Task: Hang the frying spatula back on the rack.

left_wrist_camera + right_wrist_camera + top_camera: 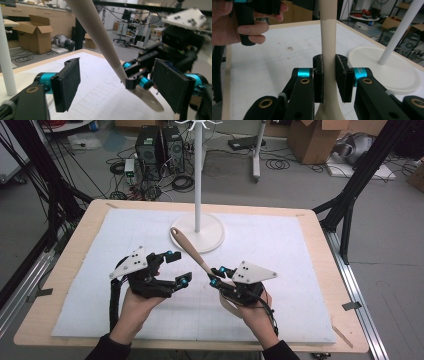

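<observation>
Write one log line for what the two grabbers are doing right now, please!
right gripper: shut on spoon, held up off the mat | left gripper: open, holding nothing | white stand: upright on mat, behind the spoon

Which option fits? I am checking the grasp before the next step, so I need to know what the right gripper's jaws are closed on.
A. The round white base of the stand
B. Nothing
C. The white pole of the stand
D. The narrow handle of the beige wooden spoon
D: in the right gripper view the right gripper has both black pads pressed on the beige wooden spoon at its narrow handle.
</observation>
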{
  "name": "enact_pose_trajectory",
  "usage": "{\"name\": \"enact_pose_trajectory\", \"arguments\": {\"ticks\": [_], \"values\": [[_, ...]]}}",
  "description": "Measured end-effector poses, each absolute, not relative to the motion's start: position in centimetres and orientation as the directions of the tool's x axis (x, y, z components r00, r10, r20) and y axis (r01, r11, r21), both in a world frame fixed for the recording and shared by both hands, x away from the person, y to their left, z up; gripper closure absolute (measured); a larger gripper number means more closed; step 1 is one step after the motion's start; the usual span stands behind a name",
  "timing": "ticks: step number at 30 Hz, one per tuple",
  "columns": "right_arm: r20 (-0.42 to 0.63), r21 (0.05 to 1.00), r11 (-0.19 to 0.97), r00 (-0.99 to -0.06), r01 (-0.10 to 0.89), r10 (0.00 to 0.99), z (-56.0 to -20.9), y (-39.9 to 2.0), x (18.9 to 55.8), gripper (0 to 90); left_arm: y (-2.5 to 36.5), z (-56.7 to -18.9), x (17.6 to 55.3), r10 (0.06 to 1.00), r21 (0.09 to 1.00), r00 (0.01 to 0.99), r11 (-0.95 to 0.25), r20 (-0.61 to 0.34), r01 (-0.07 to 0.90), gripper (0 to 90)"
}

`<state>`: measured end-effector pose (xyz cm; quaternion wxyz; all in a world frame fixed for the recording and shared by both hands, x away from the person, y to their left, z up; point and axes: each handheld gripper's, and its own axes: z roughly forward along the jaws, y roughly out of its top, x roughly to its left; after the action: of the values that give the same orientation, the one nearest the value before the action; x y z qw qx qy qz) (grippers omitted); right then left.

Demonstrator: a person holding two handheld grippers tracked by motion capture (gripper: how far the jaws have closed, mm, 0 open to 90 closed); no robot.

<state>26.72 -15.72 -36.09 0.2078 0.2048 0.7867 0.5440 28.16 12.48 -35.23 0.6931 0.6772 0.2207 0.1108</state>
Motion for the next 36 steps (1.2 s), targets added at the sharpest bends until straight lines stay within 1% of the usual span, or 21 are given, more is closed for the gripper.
{"name": "enact_pose_trajectory", "arguments": {"ticks": [5, 8, 14, 16, 18, 19, 21, 22, 24, 28, 29, 30, 32, 34, 35, 36], "values": [[-0.106, 0.945, 0.314, -0.825, 0.09, 0.556, -36.1, -15.8, 26.6, 78.3, 11.3, -35.2, 28.4, 0.473, 0.989, 0.869, 0.037, -0.143, 0.142, 32.5], [-0.112, 0.954, 0.293, -0.819, 0.071, 0.563, -36.0, -15.8, 26.5, 78.3, 10.6, -34.9, 28.8, 0.482, 0.984, 0.858, 0.067, -0.175, 0.163, 36.8], [-0.114, 0.96, 0.275, -0.817, 0.056, 0.565, -35.9, -15.9, 26.3, 78.2, 9.7, -34.3, 29.0, 0.48, 0.984, 0.859, 0.072, -0.176, 0.161, 40.6], [-0.113, 0.961, 0.272, -0.817, 0.055, 0.565, -35.9, -15.9, 26.3, 78.2, 9.7, -34.2, 29.0, 0.483, 0.983, 0.857, 0.071, -0.182, 0.168, 44.2], [-0.119, 0.963, 0.265, -0.811, 0.046, 0.572, -35.8, -16.0, 26.3, 78.2, 9.6, -34.1, 29.1, 0.475, 0.98, 0.858, 0.086, -0.198, 0.179, 51.7], [-0.119, 0.963, 0.265, -0.811, 0.046, 0.572, -35.8, -16.0, 26.3, 78.2, 9.6, -34.1, 29.1, 0.478, 0.978, 0.853, 0.096, -0.207, 0.183, 51.7], [-0.123, 0.965, 0.259, -0.804, 0.039, 0.582, -35.8, -16.0, 26.2, 78.2, 9.5, -34.0, 29.3, 0.48, 0.974, 0.848, 0.106, -0.226, 0.199, 57.6], [-0.123, 0.965, 0.259, -0.804, 0.039, 0.582, -35.8, -16.0, 26.2, 78.2, 9.5, -34.0, 29.3, 0.48, 0.974, 0.848, 0.106, -0.226, 0.199, 57.9], [-0.125, 0.966, 0.257, -0.799, 0.039, 0.589, -35.8, -16.0, 26.1, 78.2, 9.1, -34.0, 29.4, 0.466, 0.965, 0.846, 0.124, -0.261, 0.23, 58.6], [-0.127, 0.967, 0.252, -0.796, 0.033, 0.592, -35.8, -15.9, 26.1, 78.2, 8.8, -34.0, 29.4, 0.471, 0.966, 0.843, 0.123, -0.26, 0.229, 64.4], [-0.127, 0.967, 0.252, -0.796, 0.033, 0.592, -35.8, -15.9, 26.1, 78.2, 8.8, -34.0, 29.4, 0.473, 0.965, 0.841, 0.13, -0.264, 0.229, 64.4], [-0.133, 0.967, 0.252, -0.794, 0.026, 0.593, -35.8, -15.9, 26.0, 78.2, 8.8, -33.9, 29.5, 0.469, 0.963, 0.842, 0.142, -0.268, 0.227, 68.2], [-0.137, 0.968, 0.249, -0.787, 0.022, 0.602, -35.9, -15.9, 25.9, 78.2, 8.7, -33.8, 29.4, 0.466, 0.964, 0.844, 0.142, -0.266, 0.225, 71.2], [-0.134, 0.969, 0.247, -0.788, 0.024, 0.601, -35.9, -15.9, 25.9, 78.2, 8.7, -33.8, 29.4, 0.462, 0.963, 0.845, 0.143, -0.271, 0.23, 72.0], [-0.131, 0.97, 0.241, -0.787, 0.024, 0.603, -36.0, -15.9, 26.0, 78.1, 8.6, -33.7, 29.5, 0.439, 0.959, 0.853, 0.144, -0.283, 0.244, 74.4], [-0.131, 0.97, 0.241, -0.787, 0.024, 0.603, -36.0, -15.9, 26.0, 78.1, 8.6, -33.7, 29.5, 0.439, 0.959, 0.853, 0.144, -0.283, 0.244, 75.6]]}}
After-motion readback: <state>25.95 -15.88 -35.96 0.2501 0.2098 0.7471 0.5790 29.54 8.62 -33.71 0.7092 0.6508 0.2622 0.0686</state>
